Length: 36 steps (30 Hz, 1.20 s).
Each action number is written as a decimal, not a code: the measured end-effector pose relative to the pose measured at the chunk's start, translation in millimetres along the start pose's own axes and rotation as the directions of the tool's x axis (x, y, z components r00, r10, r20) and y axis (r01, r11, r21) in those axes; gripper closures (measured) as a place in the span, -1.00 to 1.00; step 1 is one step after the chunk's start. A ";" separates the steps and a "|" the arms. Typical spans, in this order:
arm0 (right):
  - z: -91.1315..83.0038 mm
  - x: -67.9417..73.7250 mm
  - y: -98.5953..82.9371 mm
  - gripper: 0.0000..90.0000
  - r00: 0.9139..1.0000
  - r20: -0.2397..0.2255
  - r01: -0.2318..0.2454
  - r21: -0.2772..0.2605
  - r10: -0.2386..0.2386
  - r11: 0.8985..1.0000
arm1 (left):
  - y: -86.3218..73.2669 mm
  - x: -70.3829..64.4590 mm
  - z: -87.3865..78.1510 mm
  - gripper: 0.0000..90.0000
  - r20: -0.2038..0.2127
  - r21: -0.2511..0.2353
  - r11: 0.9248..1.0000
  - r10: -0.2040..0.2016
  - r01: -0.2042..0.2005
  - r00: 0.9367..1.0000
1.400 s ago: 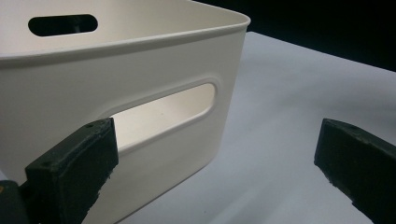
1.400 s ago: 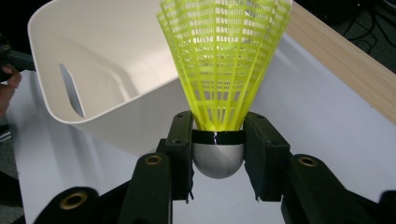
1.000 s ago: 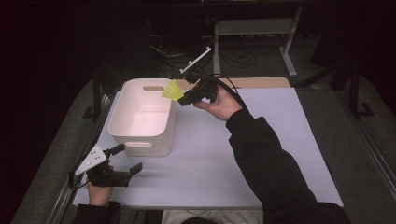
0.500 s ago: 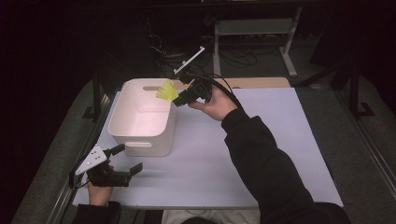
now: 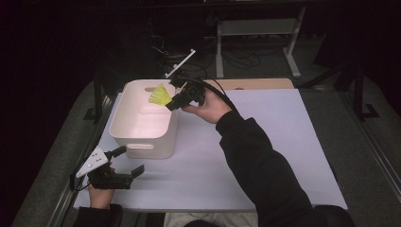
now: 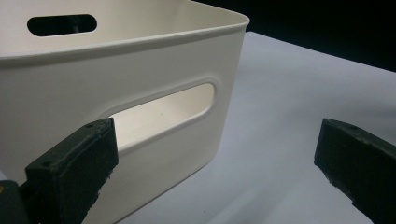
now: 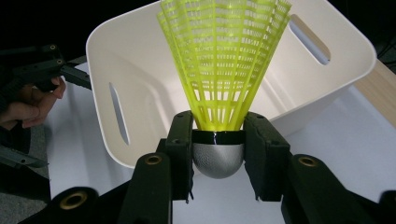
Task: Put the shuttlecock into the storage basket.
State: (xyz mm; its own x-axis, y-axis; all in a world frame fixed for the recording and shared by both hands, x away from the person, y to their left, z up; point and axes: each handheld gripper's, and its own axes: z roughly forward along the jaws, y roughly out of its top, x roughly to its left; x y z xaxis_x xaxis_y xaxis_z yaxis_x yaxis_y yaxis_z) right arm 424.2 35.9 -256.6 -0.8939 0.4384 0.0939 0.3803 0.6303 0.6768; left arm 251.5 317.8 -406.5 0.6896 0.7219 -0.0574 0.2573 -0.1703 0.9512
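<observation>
- The white plastic bin with handle slots [image 5: 142, 127] sits at the table's ten o'clock, its interior bare.
- The right gripper [image 5: 174, 102] clamps a yellow mesh shuttlecock [image 5: 160, 96] above the bin's two o'clock rim.
- The left gripper [image 5: 127, 161] rests released at seven o'clock.

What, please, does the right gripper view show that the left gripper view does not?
Right gripper view alone: the right gripper with its jaws shut on the grey base of a yellow shuttlecock, held above the bin's open top, and the other hand farther off. Left gripper view alone: the left gripper, jaws wide apart, facing the bin's handle slot. Both: the white bin and the table.
</observation>
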 end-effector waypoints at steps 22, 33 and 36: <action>24.9 16.6 9.1 0.40 0.998 -0.049 0.033 0.013 -0.033 0.999 | 0.0 0.0 -0.3 -1.00 0.000 -0.002 1.000 -0.001 0.001 1.000; 34.1 23.0 11.3 0.40 0.997 -0.066 0.050 0.019 -0.049 0.999 | 0.0 0.1 -0.4 -1.00 0.000 -0.003 1.000 -0.001 0.001 1.000; 37.3 25.0 11.7 0.40 0.996 -0.069 0.050 0.024 -0.049 0.998 | 0.0 0.1 -0.4 -1.00 0.000 -0.003 1.000 -0.001 0.001 1.000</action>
State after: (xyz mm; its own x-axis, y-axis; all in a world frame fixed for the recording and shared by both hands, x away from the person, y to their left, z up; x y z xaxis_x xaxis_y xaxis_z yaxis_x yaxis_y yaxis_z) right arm 415.1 78.1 -273.6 -0.9255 0.3621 0.1110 0.3403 0.6666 0.6632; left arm 251.2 318.1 -406.4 0.6896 0.7219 -0.0582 0.2562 -0.1680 0.9519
